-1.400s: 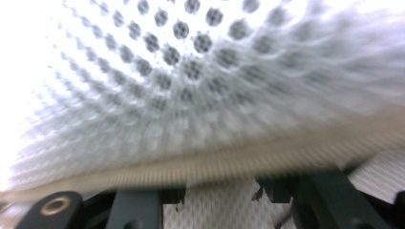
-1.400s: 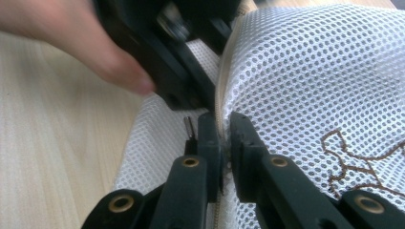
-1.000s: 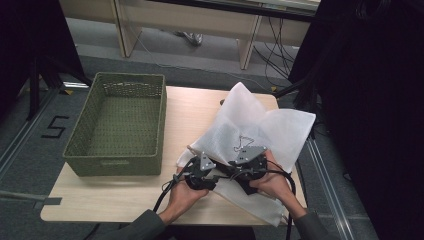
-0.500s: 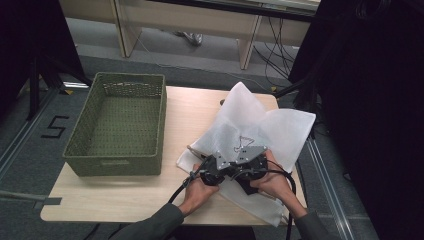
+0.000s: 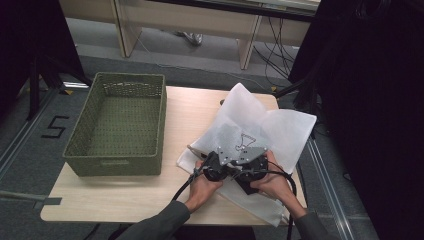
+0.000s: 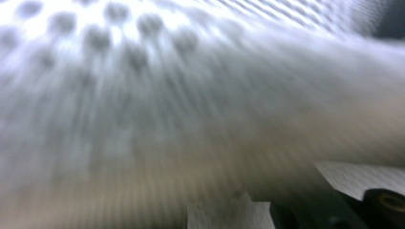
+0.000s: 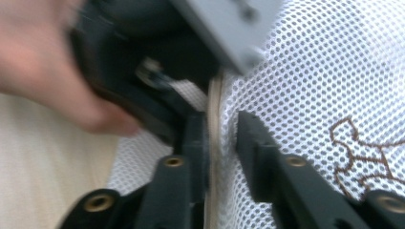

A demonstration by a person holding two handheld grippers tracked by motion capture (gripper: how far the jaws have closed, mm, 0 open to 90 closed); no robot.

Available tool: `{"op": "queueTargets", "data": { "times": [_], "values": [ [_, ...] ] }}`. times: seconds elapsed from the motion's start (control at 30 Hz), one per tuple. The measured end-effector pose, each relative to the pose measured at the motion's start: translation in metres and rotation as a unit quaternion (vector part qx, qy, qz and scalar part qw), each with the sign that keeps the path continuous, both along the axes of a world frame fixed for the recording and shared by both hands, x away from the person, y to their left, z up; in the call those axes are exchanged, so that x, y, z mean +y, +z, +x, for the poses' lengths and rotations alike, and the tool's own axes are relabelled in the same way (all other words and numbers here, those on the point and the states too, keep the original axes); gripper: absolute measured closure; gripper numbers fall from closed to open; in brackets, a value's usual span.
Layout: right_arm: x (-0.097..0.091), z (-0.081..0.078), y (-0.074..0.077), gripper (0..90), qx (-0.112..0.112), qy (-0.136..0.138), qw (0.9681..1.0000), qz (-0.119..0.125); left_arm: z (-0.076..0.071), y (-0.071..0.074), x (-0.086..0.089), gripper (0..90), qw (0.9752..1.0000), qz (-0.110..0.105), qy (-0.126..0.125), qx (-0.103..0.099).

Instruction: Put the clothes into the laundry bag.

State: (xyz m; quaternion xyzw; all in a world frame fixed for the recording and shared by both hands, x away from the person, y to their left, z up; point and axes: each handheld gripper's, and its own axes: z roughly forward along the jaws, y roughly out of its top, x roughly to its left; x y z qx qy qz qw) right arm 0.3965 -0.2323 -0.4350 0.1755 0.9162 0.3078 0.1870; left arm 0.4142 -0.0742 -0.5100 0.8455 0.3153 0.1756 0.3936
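**A:** Where was the white mesh bag (image 5: 250, 135)?

**B:** It lay on the right half of the wooden table (image 5: 125, 195), spread flat, with its far flaps raised. A brown line drawing (image 7: 363, 152) was stitched or printed on the mesh; I could read no letters in it.

**A:** And the two tools?

**B:** Both sat at the bag's near edge, side by side, almost touching. The right gripper (image 7: 222, 143) had a beige seam of the bag (image 7: 213, 124) running up between its jaws. The jaws had just been opening, and a narrow gap showed on one side of the seam, so they stood slightly apart and were not pinching it. The left gripper (image 5: 215, 165) was pressed close to the mesh. Its own view was a blur of white netting, so I couldn't tell whether its jaws gripped anything, though they too had just been opening.

**A:** Any containers?

**B:** A green woven basket (image 5: 80, 150) stood on the left half of the table, well apart from the bag, with nothing in it. A black "5" (image 5: 54, 127) was marked on the floor beside the table.
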Motion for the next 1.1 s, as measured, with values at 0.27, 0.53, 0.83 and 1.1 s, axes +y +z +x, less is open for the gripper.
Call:
{"op": "queueTargets", "data": {
  "times": [0.27, 0.53, 0.83, 1.1],
  "values": [
    [-0.016, -0.023, 0.008, 55.3, -0.033, -0.021, 0.9992, -0.012, -0.02, 0.018, 0.035, 60.1, 0.9998, -0.018, -0.003, 0.007],
    [-0.048, -0.042, 0.001, 52.8, -0.024, -0.071, 0.9971, -0.015, -0.032, 0.027, 0.078, 55.1, 0.9998, -0.007, 0.001, 0.016],
    [-0.058, -0.048, -0.006, 52.0, -0.01, -0.092, 0.9954, -0.025, -0.028, 0.025, 0.09, 49.0, 0.9994, 0.02, 0.011, 0.027],
    [-0.074, -0.056, -0.009, 51.9, -0.017, -0.103, 0.9938, -0.04, -0.034, 0.027, 0.098, 46.1, 0.9993, 0.027, 0.005, 0.026]
  ]
}}
